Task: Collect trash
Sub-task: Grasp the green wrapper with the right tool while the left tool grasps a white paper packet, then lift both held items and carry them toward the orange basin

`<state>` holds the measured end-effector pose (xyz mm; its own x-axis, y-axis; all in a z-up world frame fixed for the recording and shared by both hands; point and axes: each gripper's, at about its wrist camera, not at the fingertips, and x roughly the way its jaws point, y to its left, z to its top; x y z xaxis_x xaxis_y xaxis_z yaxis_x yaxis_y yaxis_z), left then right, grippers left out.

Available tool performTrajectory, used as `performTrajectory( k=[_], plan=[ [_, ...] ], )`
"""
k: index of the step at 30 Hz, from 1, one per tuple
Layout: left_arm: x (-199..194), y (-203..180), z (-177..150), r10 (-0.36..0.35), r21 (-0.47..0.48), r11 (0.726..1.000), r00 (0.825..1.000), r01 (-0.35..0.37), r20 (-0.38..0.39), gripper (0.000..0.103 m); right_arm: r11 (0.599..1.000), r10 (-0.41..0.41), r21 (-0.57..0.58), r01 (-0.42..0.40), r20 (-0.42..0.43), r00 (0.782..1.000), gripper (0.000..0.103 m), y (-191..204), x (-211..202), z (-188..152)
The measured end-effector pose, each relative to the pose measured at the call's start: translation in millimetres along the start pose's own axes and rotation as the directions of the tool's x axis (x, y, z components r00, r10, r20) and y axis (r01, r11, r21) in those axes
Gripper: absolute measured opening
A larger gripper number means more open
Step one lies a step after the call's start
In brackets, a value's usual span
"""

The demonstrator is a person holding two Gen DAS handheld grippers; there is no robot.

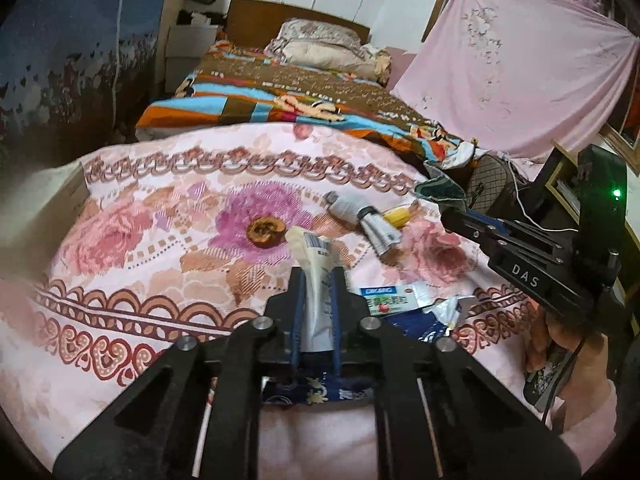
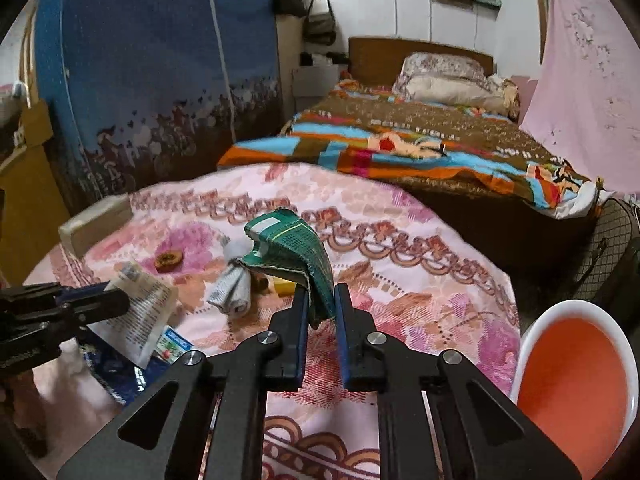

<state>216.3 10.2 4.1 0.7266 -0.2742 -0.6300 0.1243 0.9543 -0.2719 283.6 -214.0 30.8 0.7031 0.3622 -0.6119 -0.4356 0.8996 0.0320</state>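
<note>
My left gripper (image 1: 317, 276) is shut on a white squeezed tube (image 1: 314, 264) and holds it above the pink floral cloth (image 1: 140, 264); the tube also shows in the right wrist view (image 2: 140, 312). My right gripper (image 2: 321, 292) is shut on a crumpled green packet (image 2: 288, 248), lifted off the cloth; the packet shows in the left wrist view (image 1: 438, 192). On the cloth lie a brown nut shell (image 1: 265, 232), a rolled grey paper wad (image 1: 366, 220), a yellow scrap (image 1: 402, 214), a white-green wrapper (image 1: 386, 300) and a blue wrapper (image 1: 416, 326).
An orange bin with a white rim (image 2: 576, 376) stands at the right of the cloth-covered surface. A cardboard box (image 2: 96, 224) sits at the far left edge. A bed with a colourful blanket (image 2: 400, 148) lies behind. A blue wardrobe (image 2: 152, 80) stands at left.
</note>
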Motion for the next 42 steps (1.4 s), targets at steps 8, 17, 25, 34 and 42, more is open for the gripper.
performTrajectory(
  k=[8, 17, 25, 34, 42],
  plan=[
    [-20.8, -12.9, 2.0, -0.026, 0.032, 0.999, 0.993, 0.022, 0.118, 0.0, 0.999, 0.02, 0.031, -0.026, 0.179, 0.984, 0.01, -2.1, -36.4, -2.6],
    [-56.6, -50.6, 6.1, -0.083, 0.127, 0.991, 0.941, 0.044, 0.327, 0.0, 0.995, 0.018, 0.086, -0.056, 0.395, 0.919, 0.01, -13.6, -84.3, -15.5],
    [-73.8, -92.7, 10.6, -0.141, 0.233, 0.972, 0.887, 0.039, 0.439, 0.0, 0.991, -0.051, 0.132, -0.026, 0.55, 0.833, 0.011, -32.7, -125.6, -22.6],
    [-66.7, -131.4, 21.6, -0.216, 0.296, 0.951, 0.874, 0.088, 0.436, 0.0, 0.977, -0.158, 0.208, 0.038, 0.6, 0.784, 0.011, -60.6, -155.1, -33.5],
    [-58.3, -169.1, 19.7, -0.283, 0.35, 0.927, 0.866, 0.137, 0.411, 0.0, 0.954, -0.223, 0.295, 0.05, 0.588, 0.777, 0.012, -92.3, -167.4, -45.0]
  ],
)
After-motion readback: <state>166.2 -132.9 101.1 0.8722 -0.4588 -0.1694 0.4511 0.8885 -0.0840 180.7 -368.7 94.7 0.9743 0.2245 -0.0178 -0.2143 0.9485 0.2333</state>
